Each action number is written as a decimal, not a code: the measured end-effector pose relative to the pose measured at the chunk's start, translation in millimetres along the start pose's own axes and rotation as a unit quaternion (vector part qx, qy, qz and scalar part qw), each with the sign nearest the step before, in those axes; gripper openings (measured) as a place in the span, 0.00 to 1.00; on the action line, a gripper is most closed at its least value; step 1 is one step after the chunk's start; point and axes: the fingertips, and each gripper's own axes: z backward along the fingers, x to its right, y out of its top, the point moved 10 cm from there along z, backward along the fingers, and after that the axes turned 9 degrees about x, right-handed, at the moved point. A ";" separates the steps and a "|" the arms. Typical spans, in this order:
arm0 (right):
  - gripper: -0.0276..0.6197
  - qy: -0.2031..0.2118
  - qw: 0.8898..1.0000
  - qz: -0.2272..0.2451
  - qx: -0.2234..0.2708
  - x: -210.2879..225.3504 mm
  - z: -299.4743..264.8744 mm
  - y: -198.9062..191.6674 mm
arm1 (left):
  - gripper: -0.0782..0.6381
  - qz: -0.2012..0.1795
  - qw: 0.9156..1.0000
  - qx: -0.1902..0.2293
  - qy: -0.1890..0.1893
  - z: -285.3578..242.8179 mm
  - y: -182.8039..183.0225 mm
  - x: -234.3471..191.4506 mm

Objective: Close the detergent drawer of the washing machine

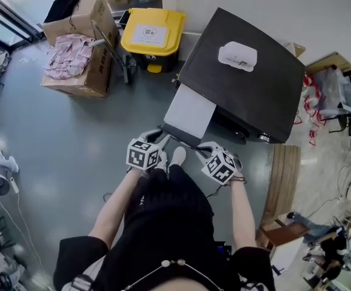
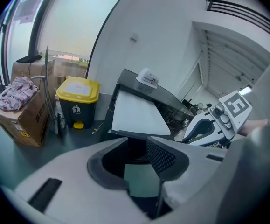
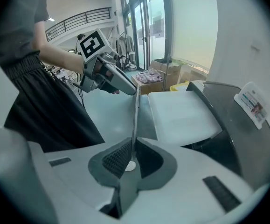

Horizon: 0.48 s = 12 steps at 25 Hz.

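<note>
- Head view: in the upper left of the frame an open brown cardboard box (image 1: 78, 82) holds crumpled pink cloths (image 1: 66, 53). Just right of it stands a dark bin with a closed yellow lid (image 1: 152, 32), so what is inside cannot be seen.
- The black-topped washing machine (image 1: 254, 96) fills the upper right, with a small white packet (image 1: 237, 56) lying on its top. The white flat detergent drawer (image 1: 190, 111) sticks out of the machine's lower-left side, at frame centre.
- The left gripper (image 1: 163, 139) and right gripper (image 1: 203, 150) sit just below the drawer, one at each end of its thin front edge. Smooth grey floor (image 1: 72, 144) covers the left half, and pale wooden boards (image 1: 284, 174) lie at the right.
- Left gripper view: the box (image 2: 18, 120) with its cloths is at the left, the bin (image 2: 77, 88) beside it and the drawer (image 2: 137, 113) at centre. This claw (image 2: 137, 146) stands apart, gripping nothing. A thin dark edge runs by its right-hand pad; whether they touch I cannot tell.
- Right gripper view: this claw (image 3: 132, 146) is nearly together, pinching the drawer's thin front edge, which runs up-frame to the left gripper (image 3: 132, 91). The drawer's white face (image 3: 181, 115) lies right of centre. Tall glass doors (image 3: 146, 36) stand behind.
</note>
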 end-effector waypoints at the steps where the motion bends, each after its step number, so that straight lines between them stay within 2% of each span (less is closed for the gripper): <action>1: 0.10 0.000 1.000 0.001 -0.001 2.7 -0.1 0.5 | 0.28 -0.001 1.000 -0.001 0.001 -2.0 2.2 -0.4; 12: 0.10 -0.004 1.000 -0.001 -0.001 27.0 -1.5 -0.4 | 0.28 -0.002 1.000 -0.003 0.009 -22.8 17.5 -3.1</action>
